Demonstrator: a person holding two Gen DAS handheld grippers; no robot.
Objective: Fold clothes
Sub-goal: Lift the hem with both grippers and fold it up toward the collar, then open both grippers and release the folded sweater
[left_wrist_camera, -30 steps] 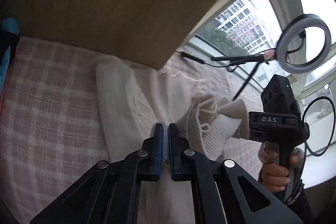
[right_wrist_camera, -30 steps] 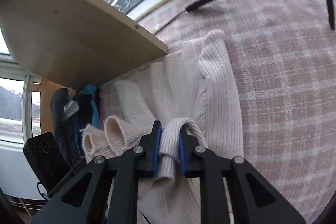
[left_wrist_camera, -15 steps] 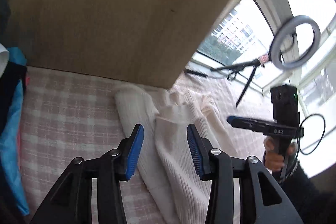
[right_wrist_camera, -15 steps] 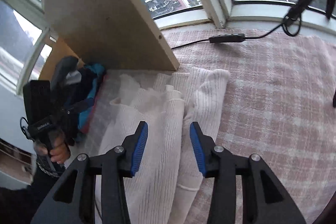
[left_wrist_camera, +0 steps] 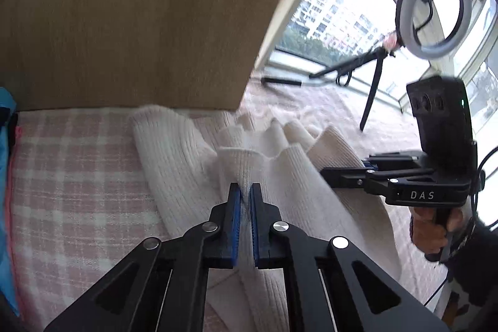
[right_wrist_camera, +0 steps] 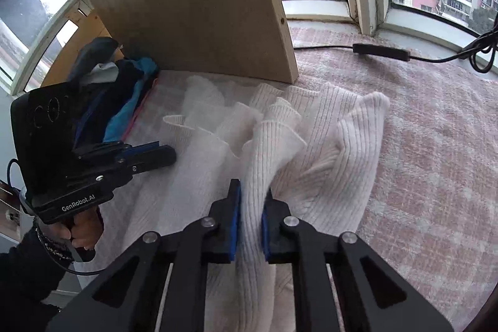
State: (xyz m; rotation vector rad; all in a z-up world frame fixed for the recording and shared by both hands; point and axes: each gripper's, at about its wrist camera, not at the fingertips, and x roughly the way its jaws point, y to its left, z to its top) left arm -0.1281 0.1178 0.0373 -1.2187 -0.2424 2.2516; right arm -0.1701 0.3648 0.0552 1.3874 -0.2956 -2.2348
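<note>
Sweater [left_wrist_camera: 174,164] bunched, unfolded; fabric pinched by just-closed left tongs [left_wrist_camera: 246,195] and right tongs [right_wrist_camera: 250,201]. Folding barely begun.

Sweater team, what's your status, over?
Both claws just closed on the white sweater: left claw, right claw. Sweater bunched on the checked blanket. Wooden board close behind.
</note>
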